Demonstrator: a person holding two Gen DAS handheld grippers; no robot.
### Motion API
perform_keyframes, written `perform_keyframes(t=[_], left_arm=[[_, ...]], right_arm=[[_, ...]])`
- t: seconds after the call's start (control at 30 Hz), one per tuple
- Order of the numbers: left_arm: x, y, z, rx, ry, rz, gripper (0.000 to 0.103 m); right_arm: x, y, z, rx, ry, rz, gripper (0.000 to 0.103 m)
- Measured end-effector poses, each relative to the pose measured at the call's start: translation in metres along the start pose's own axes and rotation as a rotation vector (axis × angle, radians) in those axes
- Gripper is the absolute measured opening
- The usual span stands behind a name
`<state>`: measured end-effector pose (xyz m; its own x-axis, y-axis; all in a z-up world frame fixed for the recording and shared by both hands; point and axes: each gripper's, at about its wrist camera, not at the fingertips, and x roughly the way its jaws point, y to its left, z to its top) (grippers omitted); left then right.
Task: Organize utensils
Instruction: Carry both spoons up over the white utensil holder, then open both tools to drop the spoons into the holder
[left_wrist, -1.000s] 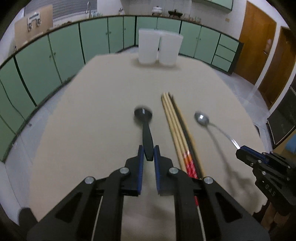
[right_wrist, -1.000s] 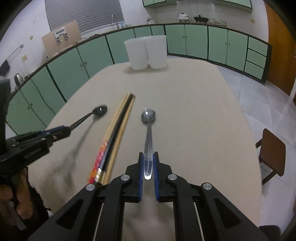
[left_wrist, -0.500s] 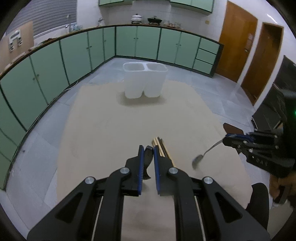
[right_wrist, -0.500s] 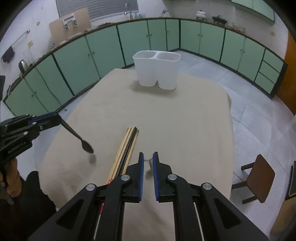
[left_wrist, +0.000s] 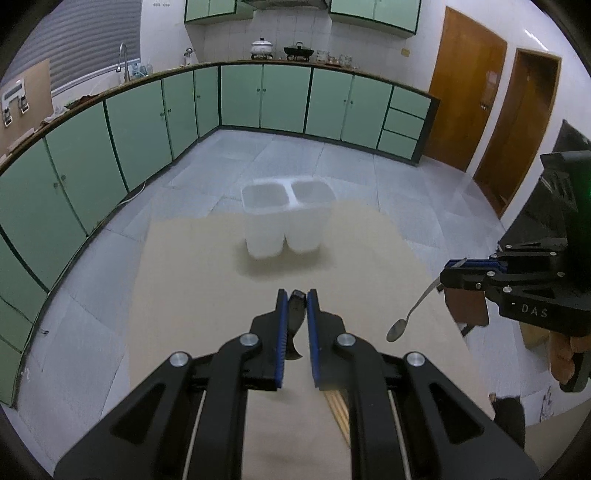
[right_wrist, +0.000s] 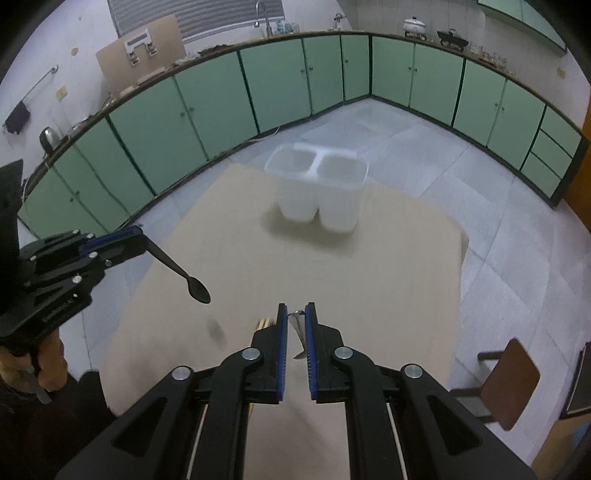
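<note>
My left gripper is shut on the handle of a black spoon, held high above the tan table; its bowl hangs down in the right wrist view. My right gripper is shut on a silver spoon, whose bowl hangs down in the left wrist view. A white two-compartment holder stands upright at the table's far end, ahead of both grippers, also in the right wrist view. Wooden chopsticks lie on the table below.
Green cabinets line the walls around a grey tiled floor. A brown stool stands right of the table. Wooden doors are at the far right.
Both grippers have lifted their spoons off the table and risen well above it. The holder now appears lower and nearer the centre of both views.
</note>
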<state>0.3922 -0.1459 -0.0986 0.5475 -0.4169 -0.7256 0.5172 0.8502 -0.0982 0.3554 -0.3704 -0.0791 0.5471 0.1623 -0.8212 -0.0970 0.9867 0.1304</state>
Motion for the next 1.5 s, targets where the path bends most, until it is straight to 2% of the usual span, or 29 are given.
perform_keyframes(t=[0.3,0.43,0.57,0.67,0.77,0.9,0.93,0.97,1.0,1.17,1.23,1.3,1.37,1.43,1.5], left_arm=[[0.023,0.012,0.098,-0.033,-0.092,0.021,0.010],[0.045,0.022,0.137,-0.067,-0.139,0.023,0.010],[0.082,0.033,0.158,-0.106,-0.137,0.016,0.010],[0.120,0.043,0.157,-0.125,-0.105,0.021,0.010],[0.157,0.053,0.145,-0.152,-0.058,0.029,0.010],[0.172,0.062,0.130,-0.160,-0.039,0.048,0.013],[0.171,0.064,0.128,-0.163,-0.040,0.045,0.021],[0.168,0.066,0.126,-0.166,-0.048,0.045,0.025],[0.165,0.067,0.124,-0.166,-0.054,0.052,0.034],[0.119,0.071,0.112,-0.143,-0.108,0.060,0.043],[0.091,0.070,0.101,-0.130,-0.141,0.071,0.063],[0.065,0.068,0.086,-0.113,-0.169,0.078,0.068],[0.036,0.066,0.062,-0.100,-0.186,0.085,0.070],[0.012,0.063,0.033,-0.092,-0.200,0.087,0.077],[-0.009,0.059,-0.001,-0.085,-0.212,0.101,0.078]], right_arm=[[0.002,-0.030,0.110,0.052,-0.089,-0.043,0.009],[0.014,-0.045,0.147,0.083,-0.123,-0.058,0.009],[0.041,-0.058,0.169,0.100,-0.133,-0.063,0.009],[0.071,-0.069,0.175,0.109,-0.112,-0.070,0.009],[0.105,-0.081,0.169,0.134,-0.072,-0.069,0.009],[0.126,-0.089,0.153,0.138,-0.039,-0.054,0.011],[0.126,-0.089,0.153,0.136,-0.044,-0.058,0.013],[0.125,-0.090,0.149,0.130,-0.050,-0.059,0.014],[0.123,-0.088,0.149,0.128,-0.054,-0.060,0.014],[0.098,-0.089,0.133,0.157,-0.092,-0.039,0.016],[0.080,-0.090,0.118,0.168,-0.121,-0.027,0.020],[0.059,-0.088,0.092,0.170,-0.154,-0.029,0.030],[0.046,-0.082,0.070,0.155,-0.174,-0.035,0.035],[0.030,-0.070,0.030,0.123,-0.198,-0.042,0.038],[0.016,-0.056,-0.015,0.096,-0.231,-0.055,0.044]])
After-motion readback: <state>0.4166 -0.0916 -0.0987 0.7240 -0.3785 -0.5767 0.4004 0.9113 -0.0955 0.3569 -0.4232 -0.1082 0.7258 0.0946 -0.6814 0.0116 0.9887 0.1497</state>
